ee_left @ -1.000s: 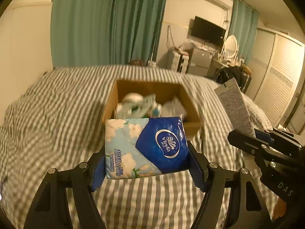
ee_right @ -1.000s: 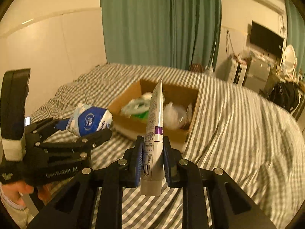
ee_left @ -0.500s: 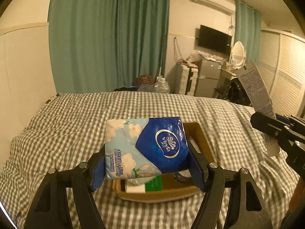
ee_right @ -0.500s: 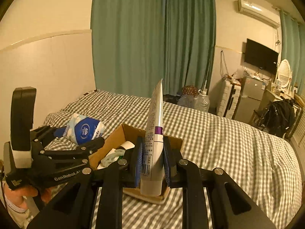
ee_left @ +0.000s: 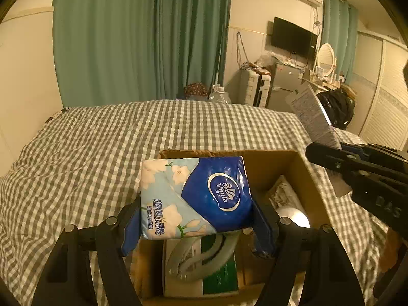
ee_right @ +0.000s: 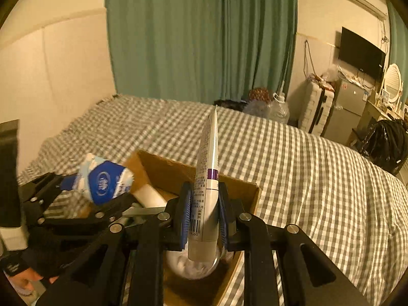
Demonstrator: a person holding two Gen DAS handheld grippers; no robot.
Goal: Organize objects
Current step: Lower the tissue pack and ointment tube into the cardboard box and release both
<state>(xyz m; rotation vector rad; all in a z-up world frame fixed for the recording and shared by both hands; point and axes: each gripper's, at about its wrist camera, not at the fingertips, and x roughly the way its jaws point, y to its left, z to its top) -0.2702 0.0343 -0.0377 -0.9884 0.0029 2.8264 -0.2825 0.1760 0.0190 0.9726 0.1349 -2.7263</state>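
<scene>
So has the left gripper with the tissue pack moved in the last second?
Yes. The left gripper carried the tissue pack forward; it now hangs over the cardboard box, whose near rim has passed beneath it.

Left gripper (ee_left: 196, 225) clamped at lower centre; right gripper (ee_right: 203, 215) likewise (gloved hand (ee_right: 38, 267) lower left).

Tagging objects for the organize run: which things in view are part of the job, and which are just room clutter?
In the job:
- Vinda tissue pack, clamped in the left gripper
- white tube, clamped in the right gripper
- cardboard box on the checked bedspread, already holding items

Just lying about:
- TV
- green curtains
- mini fridge
- black bag
</scene>
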